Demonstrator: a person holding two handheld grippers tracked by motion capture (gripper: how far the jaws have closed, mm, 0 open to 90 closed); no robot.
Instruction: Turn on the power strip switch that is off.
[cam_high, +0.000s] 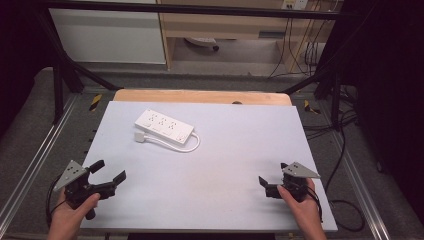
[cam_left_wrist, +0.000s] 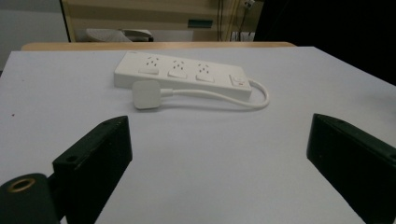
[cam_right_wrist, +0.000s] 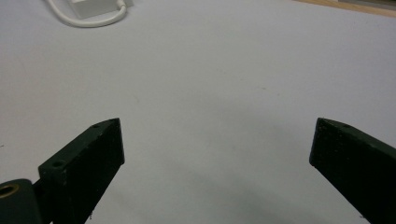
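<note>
Both claws, left claw and right claw, are released above the counter, well apart from the power strip.

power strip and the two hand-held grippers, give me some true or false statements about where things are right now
1. The power strip lies flat on the grey table. True.
2. The left hand-held gripper is closed on the plug. False: its jaws stand open and empty, well short of the plug.
3. The cord loops from one end of the strip back to the plug beside it. True.
4. The right hand-held gripper holds the cord. False: it is open over bare table, apart from the cord.
5. The plug is pushed into one of the strip's sockets. False: it lies on the table next to the strip.
</note>
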